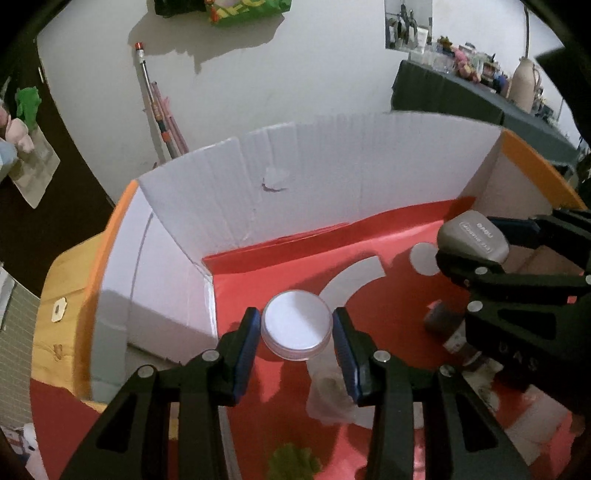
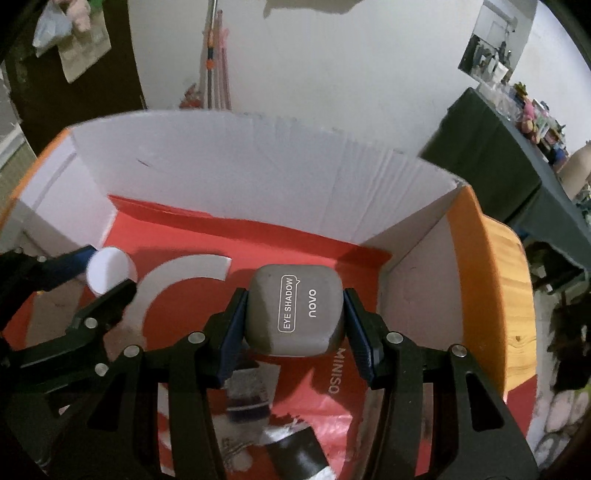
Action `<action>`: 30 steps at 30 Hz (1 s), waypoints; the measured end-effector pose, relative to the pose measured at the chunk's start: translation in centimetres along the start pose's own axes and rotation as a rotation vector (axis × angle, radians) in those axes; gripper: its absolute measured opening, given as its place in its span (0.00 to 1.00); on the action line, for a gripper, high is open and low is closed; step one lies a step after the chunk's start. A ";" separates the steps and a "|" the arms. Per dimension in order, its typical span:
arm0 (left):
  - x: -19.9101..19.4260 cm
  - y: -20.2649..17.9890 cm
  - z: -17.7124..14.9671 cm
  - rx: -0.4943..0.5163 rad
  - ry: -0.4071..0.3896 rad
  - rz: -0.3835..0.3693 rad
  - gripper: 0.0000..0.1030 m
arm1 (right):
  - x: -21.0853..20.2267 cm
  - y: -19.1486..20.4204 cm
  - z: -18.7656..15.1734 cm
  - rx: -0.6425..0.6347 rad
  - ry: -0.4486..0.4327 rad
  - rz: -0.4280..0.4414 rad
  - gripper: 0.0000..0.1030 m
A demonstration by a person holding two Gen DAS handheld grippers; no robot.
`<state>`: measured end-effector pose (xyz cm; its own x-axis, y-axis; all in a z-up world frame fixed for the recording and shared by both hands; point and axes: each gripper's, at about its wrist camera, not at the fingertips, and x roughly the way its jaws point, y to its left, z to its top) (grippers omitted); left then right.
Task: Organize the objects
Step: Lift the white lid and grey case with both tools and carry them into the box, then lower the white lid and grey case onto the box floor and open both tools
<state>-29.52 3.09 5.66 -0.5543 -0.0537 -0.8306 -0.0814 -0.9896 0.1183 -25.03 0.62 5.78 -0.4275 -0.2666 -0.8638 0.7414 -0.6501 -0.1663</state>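
I have both items carried over the red mat [image 1: 388, 314] inside the box [image 1: 332, 166]: left tongs [image 1: 295, 332] clamp the jar [image 1: 295, 325], right tongs [image 2: 295, 317] clamp the palette [image 2: 293, 314]. Next I judge: lower each, then release.

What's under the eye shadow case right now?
Below the eye shadow case, held in the right gripper, lie red MINISO paper and a dark-capped bottle; directly beneath is hidden.

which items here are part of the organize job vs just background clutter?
In play:
- round white-lidded jar, in left claw
- grey rounded eye shadow case, in right claw
- white-walled cardboard box with red floor

Lying about:
- dark-clothed side table with bottles
- poles leaning against the wall
- green bag on the wall
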 end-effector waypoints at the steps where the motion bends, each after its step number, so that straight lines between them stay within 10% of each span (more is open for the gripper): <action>1: 0.5 -0.1 0.0 -0.003 0.013 -0.002 0.41 | 0.5 -0.1 0.0 -0.001 0.012 -0.005 0.47; 30: 2.5 -0.8 -0.5 -0.025 0.083 -0.011 0.41 | 2.5 0.0 -0.8 -0.017 0.103 0.011 0.48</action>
<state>-30.44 3.65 3.25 -0.4826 -0.0529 -0.8742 -0.0657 -0.9932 0.0963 -25.68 0.55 3.22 -0.3645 -0.1982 -0.9099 0.7545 -0.6356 -0.1638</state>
